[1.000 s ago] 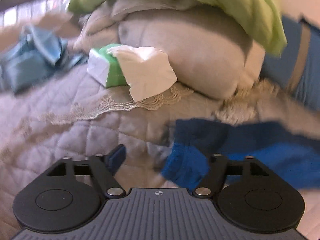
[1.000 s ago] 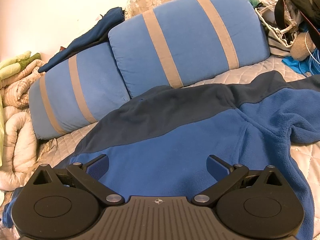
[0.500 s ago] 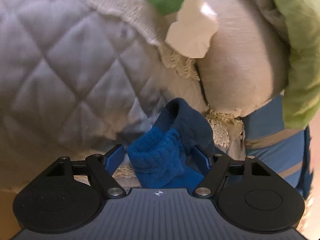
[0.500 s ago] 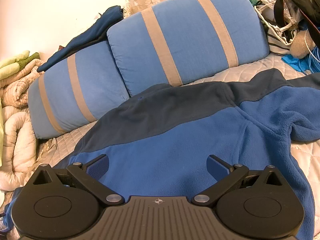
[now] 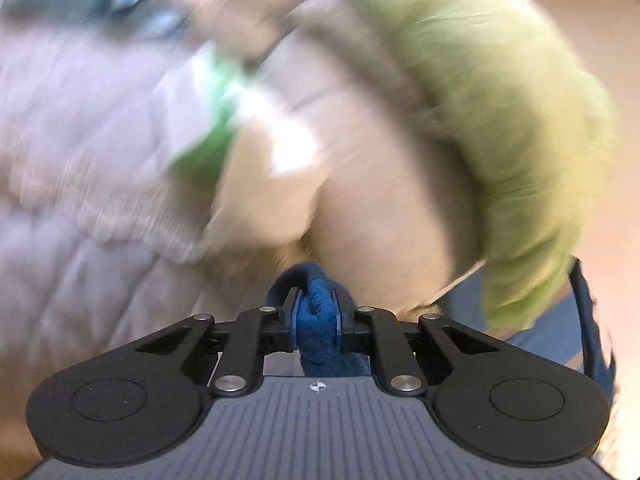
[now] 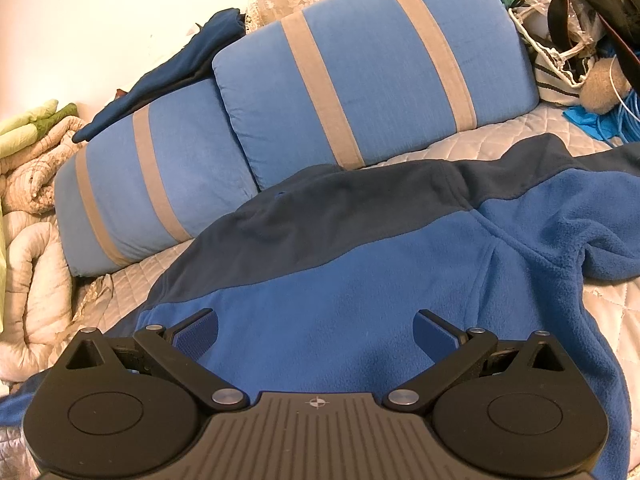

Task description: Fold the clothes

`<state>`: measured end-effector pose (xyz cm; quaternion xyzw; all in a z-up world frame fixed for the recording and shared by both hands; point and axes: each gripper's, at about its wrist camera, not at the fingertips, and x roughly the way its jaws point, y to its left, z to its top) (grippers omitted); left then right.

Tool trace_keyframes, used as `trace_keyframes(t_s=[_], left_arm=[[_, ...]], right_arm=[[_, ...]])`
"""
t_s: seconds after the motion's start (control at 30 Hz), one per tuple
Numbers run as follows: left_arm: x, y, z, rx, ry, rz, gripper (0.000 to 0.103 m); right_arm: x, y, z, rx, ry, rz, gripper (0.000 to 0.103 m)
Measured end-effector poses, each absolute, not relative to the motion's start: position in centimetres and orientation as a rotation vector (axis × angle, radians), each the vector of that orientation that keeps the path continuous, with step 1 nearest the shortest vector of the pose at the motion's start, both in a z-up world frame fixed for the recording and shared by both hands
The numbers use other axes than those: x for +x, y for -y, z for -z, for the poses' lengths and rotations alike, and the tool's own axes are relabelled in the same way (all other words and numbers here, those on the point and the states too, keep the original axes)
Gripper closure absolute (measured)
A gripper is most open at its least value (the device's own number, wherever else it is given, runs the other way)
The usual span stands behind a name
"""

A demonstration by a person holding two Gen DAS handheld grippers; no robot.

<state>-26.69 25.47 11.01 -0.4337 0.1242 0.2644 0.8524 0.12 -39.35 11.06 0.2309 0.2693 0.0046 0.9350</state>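
1. Your left gripper [image 5: 317, 312] is clenched on a bunched fold of the blue fleece [image 5: 320, 320]; the cloth bulges up between the pads and hangs down below them.
2. Your right gripper [image 6: 316, 330] is released, fingers spread wide, and it hovers over the body of the same fleece [image 6: 360, 320], with nothing between the pads.
3. In the right wrist view the fleece lies spread on the quilted bedspread [image 6: 500, 144]. Its bright blue part is nearest you, a darker navy band runs across beyond it, and one sleeve [image 6: 608, 208] trails off to the right.
4. Beyond the fleece, two blue cushions with tan stripes [image 6: 360, 64] lean at the back of the bed. A dark blue garment [image 6: 180, 68] is draped over the left one.
5. At the far right is a heap of bags and cords [image 6: 572, 28]; at the far left, a rolled beige quilt [image 6: 36, 272].
6. The left wrist view is heavily blurred. Past the fingers you can make out a beige pillow [image 5: 380, 200], a green cloth [image 5: 500, 120] over it, and something green and white [image 5: 216, 112] further left.
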Motion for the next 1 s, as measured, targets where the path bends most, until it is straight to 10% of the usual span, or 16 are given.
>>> trace_keyframes(t_s=[0.53,1.0], left_arm=[[-29.7,-24.6,-9.1,-0.915,-0.321,-0.728,0.041],[-27.4,-18.6,-6.0,-1.012,-0.443,-0.504,0.039]], right_arm=[[0.2,39.4,-11.1,0.471,-0.548,-0.018,0.000],[-0.1,39.6,-11.1,0.477,-0.536,-0.014,0.000]])
